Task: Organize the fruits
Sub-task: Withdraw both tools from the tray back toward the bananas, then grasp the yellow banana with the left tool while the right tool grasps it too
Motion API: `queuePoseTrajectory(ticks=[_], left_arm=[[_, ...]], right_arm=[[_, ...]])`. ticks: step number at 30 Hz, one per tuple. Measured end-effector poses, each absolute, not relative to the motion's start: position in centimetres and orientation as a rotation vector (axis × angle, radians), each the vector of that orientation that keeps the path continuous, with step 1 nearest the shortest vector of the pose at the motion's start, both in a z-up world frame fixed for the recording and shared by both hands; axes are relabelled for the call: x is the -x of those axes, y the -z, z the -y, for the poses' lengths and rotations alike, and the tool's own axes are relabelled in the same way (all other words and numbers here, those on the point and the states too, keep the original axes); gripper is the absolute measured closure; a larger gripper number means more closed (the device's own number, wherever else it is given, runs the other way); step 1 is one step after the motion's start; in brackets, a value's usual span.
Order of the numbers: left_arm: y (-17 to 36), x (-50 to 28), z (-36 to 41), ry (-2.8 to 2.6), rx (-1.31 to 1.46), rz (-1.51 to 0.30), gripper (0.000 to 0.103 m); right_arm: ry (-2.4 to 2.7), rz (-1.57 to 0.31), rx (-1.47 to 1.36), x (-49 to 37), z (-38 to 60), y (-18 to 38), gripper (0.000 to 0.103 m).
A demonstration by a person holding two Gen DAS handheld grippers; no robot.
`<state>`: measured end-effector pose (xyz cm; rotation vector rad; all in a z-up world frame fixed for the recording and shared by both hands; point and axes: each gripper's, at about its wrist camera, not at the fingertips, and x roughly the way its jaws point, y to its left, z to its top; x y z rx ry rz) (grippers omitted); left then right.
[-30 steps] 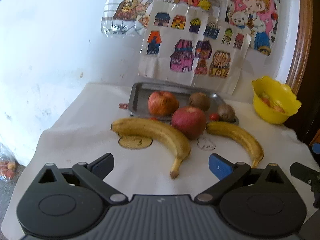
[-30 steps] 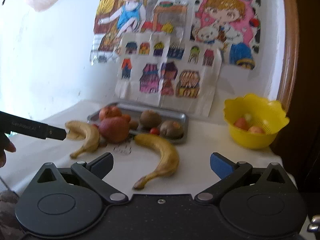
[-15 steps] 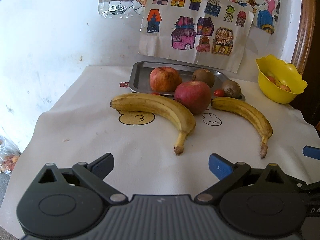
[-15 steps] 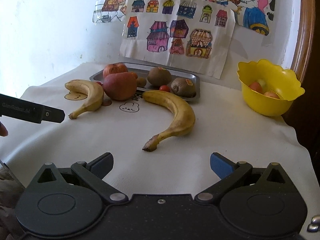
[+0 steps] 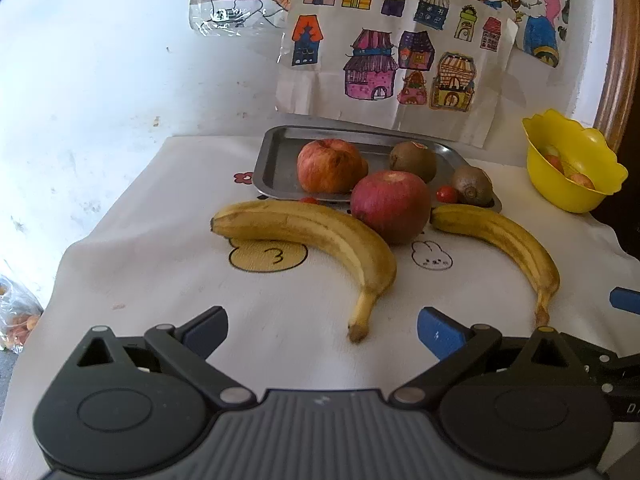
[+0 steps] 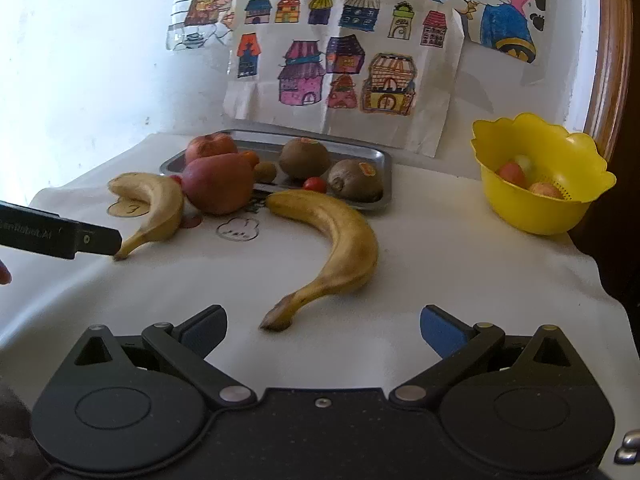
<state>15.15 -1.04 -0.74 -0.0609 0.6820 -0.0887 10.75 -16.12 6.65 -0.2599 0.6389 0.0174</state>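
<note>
Both the left tongs (image 5: pixel 322 330) and right tongs (image 6: pixel 323 330) gape empty. At twelve o'clock of each lies a curved yellow ripe banana (image 5: pixel 316 240) (image 6: pixel 334 240) on the cloth-covered table (image 5: pixel 160 280); probably soft and bruisable, so grip mid-body gently.

Yellow bowl (image 6: pixel 536 208) contents indistinct; plastic bag (image 5: pixel 16 316) cut off.

Coloured house drawings (image 5: pixel 400 56) on the white wall (image 5: pixel 100 80), cartoon-printed tablecloth (image 5: pixel 160 280) below.
</note>
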Motion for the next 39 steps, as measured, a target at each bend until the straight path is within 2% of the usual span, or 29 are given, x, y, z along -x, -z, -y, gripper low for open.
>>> queuePoseTrajectory(ticks=[30,39], left_arm=[[1.7,-23.9,5.1,0.099,0.025,-0.712,0.000],[2.0,-23.8,5.3,0.071,0.001,-0.733,0.002]], right_arm=[[-0.022,-0.693,0.246,-19.9,19.1,-6.0,0.001],[-0.067,-0.715,0.232,-21.1,19.3,-5.7,0.011]])
